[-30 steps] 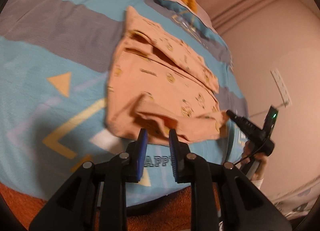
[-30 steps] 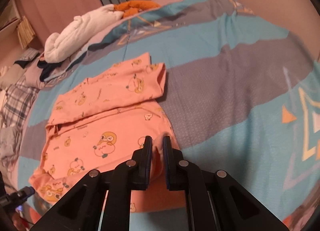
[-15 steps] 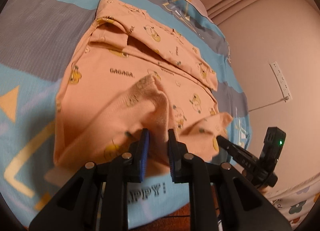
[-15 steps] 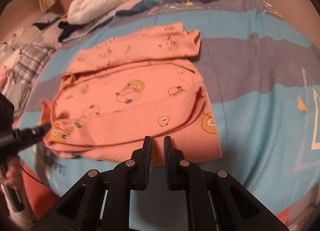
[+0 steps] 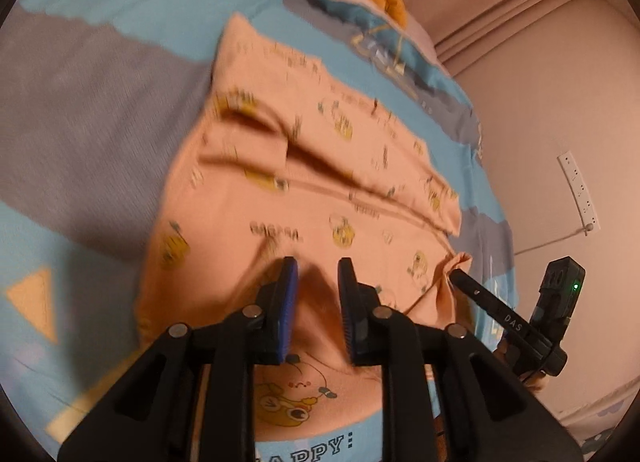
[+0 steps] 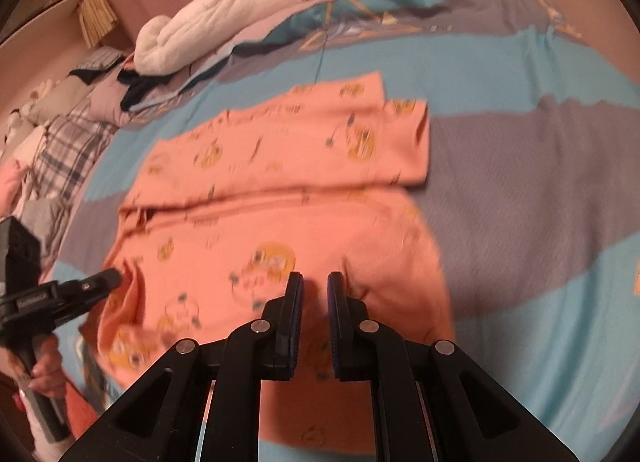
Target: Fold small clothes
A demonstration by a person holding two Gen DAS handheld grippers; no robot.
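- Striped blue-and-grey bedcover (image 6: 520, 74) fills both views, with a pinkish wall (image 5: 540, 122) beyond and a heap of other clothes (image 6: 72, 142) off to one side.
- On it lies the peach garment (image 5: 320, 202), printed with small yellow cartoon figures, flat in the middle of the bed, one long band folded over its far edge.
- Both views are motion-blurred, so fine creases are hard to read.
- My left gripper (image 5: 318, 282) has its jaws parted over the near fold; I see cloth between them but no pinch.
- My right gripper (image 6: 314, 294) shows a narrow gap, low over the near hem; whether it nips cloth I cannot tell.
- In the right view, the left gripper's tip sits at the garment's bunched corner.
- To do this fold well, I judge I should let the layer settle, then smooth the edges square.
- That bunched corner looks likely to spoil the line if left.
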